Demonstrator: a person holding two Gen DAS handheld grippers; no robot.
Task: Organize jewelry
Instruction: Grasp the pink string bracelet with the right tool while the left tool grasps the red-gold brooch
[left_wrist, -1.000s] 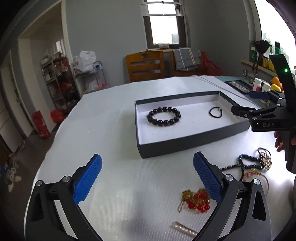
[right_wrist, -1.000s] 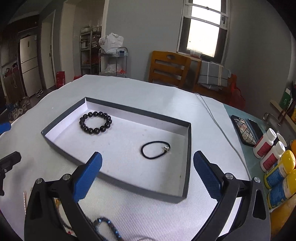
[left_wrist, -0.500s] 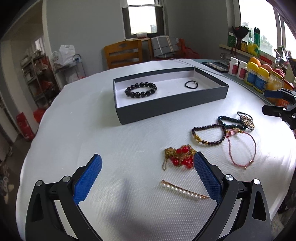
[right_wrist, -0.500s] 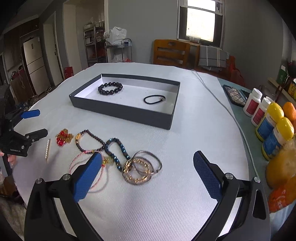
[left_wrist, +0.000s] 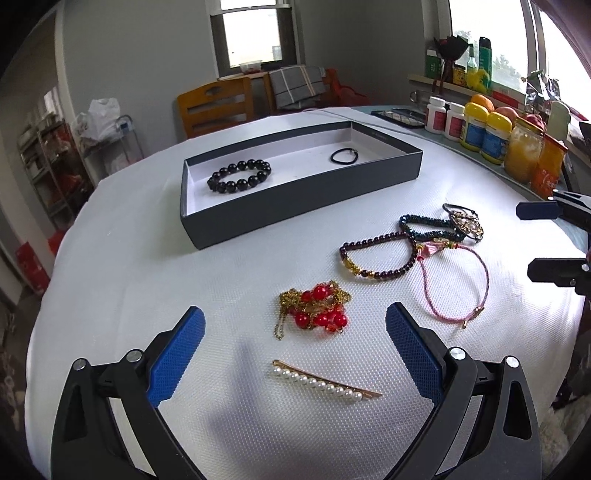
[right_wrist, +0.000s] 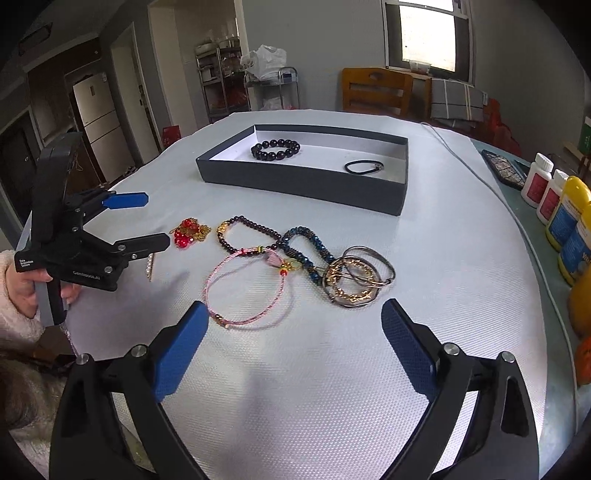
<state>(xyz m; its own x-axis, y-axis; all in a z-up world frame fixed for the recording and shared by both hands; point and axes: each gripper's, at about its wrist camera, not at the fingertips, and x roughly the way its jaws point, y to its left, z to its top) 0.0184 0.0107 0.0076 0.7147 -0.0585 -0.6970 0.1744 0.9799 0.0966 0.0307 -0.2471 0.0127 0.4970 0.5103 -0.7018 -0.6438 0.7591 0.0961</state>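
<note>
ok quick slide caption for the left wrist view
Open left gripper above pearl clip and red bead chain; two bracelets already in the box.

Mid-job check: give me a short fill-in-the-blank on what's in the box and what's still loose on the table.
1. The gray box holds ___ items: a black bead bracelet and a black hair tie.
2. The pearl hair clip lies nearest the ___ gripper.
3. The beads on the gold chain cluster are ___.
4. Both grippers' jaws are ___; the right gripper holds nothing.

Missing words: two; left; red; open
</note>
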